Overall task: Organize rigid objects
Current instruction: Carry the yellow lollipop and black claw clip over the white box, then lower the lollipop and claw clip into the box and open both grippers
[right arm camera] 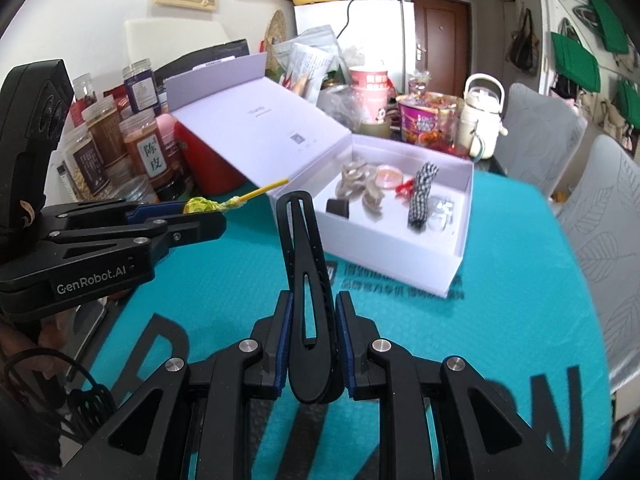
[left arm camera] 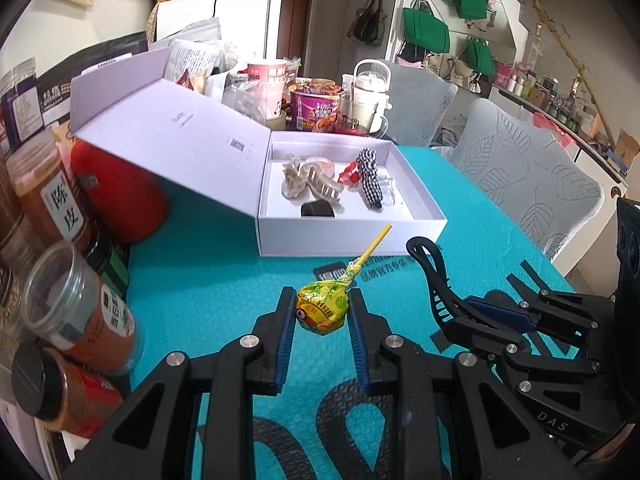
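Note:
My left gripper is shut on a lollipop in a yellow wrapper, its yellow stick pointing up toward the box. My right gripper is shut on a long black hair clip that stands up between the pads. The same clip shows at the right of the left wrist view. Ahead lies an open white box on the teal mat, holding beige claw clips, a checked scrunchie, a red item and a small black piece. In the right wrist view the lollipop is held left of the box.
Spice jars crowd the left edge, with a red container under the box lid. Behind the box stand noodle cups, a white kettle and bags. Grey padded chairs line the right side.

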The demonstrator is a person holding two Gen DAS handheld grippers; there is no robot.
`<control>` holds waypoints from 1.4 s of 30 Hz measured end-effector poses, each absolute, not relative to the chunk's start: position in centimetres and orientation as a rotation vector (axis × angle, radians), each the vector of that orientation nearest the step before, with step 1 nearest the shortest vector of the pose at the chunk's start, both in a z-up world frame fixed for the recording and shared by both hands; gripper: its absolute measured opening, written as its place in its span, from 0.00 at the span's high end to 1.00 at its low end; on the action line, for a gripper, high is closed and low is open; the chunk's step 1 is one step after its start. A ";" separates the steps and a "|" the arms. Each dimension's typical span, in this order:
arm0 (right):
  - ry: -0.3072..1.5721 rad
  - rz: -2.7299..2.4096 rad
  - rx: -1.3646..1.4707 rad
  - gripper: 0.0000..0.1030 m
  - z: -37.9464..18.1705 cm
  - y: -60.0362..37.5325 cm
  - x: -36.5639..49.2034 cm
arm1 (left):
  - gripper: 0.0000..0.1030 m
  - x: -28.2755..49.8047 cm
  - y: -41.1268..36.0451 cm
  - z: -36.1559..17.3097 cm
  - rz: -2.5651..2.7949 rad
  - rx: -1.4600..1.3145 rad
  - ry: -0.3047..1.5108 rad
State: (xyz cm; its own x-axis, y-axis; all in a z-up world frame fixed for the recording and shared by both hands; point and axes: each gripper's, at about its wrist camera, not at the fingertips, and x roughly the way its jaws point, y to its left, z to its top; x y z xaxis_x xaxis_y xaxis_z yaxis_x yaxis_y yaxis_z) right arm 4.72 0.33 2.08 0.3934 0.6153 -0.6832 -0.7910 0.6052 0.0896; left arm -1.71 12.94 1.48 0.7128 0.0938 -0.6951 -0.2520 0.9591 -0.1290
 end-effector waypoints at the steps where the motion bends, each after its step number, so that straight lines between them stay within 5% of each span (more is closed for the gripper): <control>1: 0.734 0.907 -0.270 0.80 2.4 0.4 5.0 | 0.75 -1.4 13.0 1.8 0.193 -0.219 0.748; 42: 0.605 0.846 -0.246 0.80 7.4 4.7 21.5 | 0.75 15.1 16.3 8.1 0.146 -0.126 0.586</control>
